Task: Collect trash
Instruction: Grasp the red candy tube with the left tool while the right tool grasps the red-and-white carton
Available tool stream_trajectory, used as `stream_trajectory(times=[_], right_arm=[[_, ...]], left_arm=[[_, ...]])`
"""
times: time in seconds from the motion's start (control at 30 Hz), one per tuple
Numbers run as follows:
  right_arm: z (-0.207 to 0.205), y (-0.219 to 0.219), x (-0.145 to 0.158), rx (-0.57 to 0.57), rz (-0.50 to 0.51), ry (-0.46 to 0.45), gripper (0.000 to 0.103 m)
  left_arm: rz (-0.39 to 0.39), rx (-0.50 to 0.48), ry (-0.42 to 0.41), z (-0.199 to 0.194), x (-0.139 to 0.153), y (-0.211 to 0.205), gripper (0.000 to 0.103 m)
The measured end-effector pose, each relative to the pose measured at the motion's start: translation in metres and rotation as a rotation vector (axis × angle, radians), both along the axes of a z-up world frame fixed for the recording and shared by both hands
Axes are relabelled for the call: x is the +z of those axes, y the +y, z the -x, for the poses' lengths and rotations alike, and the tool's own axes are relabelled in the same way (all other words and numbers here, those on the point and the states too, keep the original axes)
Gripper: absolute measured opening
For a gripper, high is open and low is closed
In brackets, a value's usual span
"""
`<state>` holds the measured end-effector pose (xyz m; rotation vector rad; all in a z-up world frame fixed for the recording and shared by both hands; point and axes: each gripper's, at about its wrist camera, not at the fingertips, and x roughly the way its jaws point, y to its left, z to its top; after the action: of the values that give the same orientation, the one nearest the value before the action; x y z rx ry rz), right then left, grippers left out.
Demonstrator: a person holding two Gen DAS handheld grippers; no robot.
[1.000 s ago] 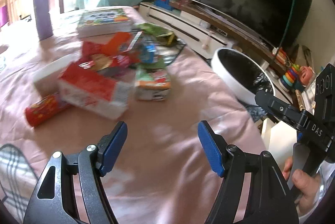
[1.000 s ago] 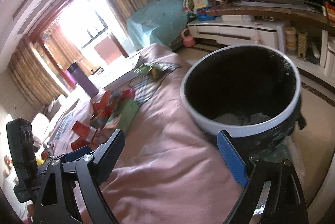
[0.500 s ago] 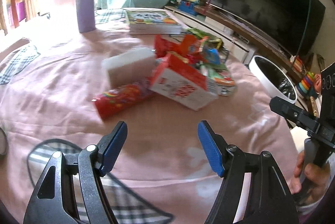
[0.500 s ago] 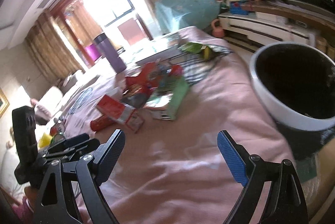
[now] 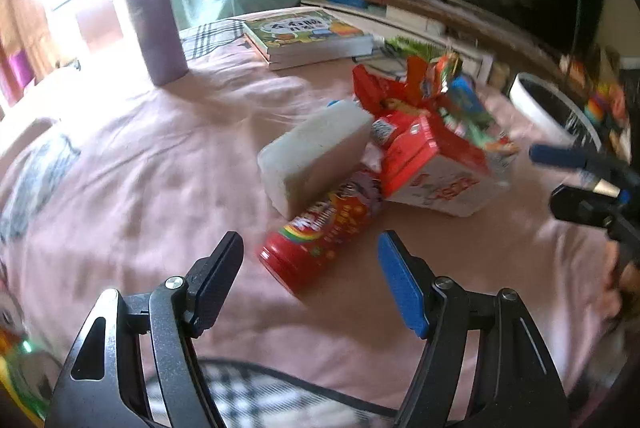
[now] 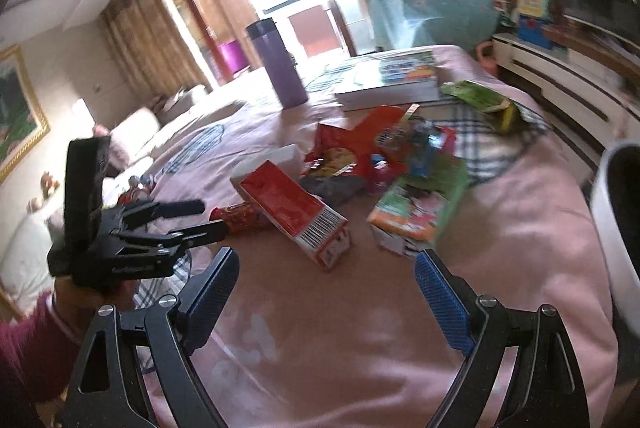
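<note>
left tool [image 5: 310, 272] gapes wide just before the red can [image 5: 322, 228]; right tool [image 6: 326, 282] wide, empty, facing the red carton [image 6: 294, 210].

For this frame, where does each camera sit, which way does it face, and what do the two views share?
Left wrist: on the left gripper, open, facing the red can; right gripper at the right edge.
Right wrist: on the right gripper, open, facing the red carton; left gripper at left.
Shared: trash pile, purple bottle, books.
</note>
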<state>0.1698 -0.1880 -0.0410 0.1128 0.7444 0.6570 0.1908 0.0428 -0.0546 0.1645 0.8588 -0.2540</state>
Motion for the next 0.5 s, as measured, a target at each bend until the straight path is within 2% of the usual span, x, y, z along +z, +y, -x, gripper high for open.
stream_trajectory(times=[0.13, 0.33, 0.37, 0.4, 0.43, 0.47, 0.5], right_arm=[[-0.01, 0.019, 0.0, 0.076, 0.046, -0.027, 0.09], [-0.024, 0.042, -0.007, 0.156, 0.109, -0.027, 0.088], [-0.026, 0.046, -0.009, 0.164, 0.118, -0.024, 0.083], [-0.027, 0.048, -0.01, 0.171, 0.128, -0.016, 0.079], [-0.028, 0.05, -0.012, 0.174, 0.139, -0.008, 0.064], [-0.028, 0.052, -0.014, 0.172, 0.16, 0.001, 0.044], [-0.027, 0.051, -0.015, 0.17, 0.168, 0.006, 0.038]], left_arm=[[-0.057, -0.071, -0.005, -0.009, -0.003, -0.003, 0.071], [-0.078, -0.151, 0.017, -0.011, -0.007, -0.013, 0.071], [-0.088, -0.158, 0.018, -0.012, -0.009, -0.016, 0.07], [-0.096, -0.166, 0.022, -0.012, -0.011, -0.019, 0.063], [-0.101, -0.174, 0.029, -0.012, -0.013, -0.021, 0.055], [-0.116, -0.173, 0.029, -0.012, -0.015, -0.023, 0.053], [-0.128, -0.172, 0.024, -0.011, -0.015, -0.026, 0.047]])
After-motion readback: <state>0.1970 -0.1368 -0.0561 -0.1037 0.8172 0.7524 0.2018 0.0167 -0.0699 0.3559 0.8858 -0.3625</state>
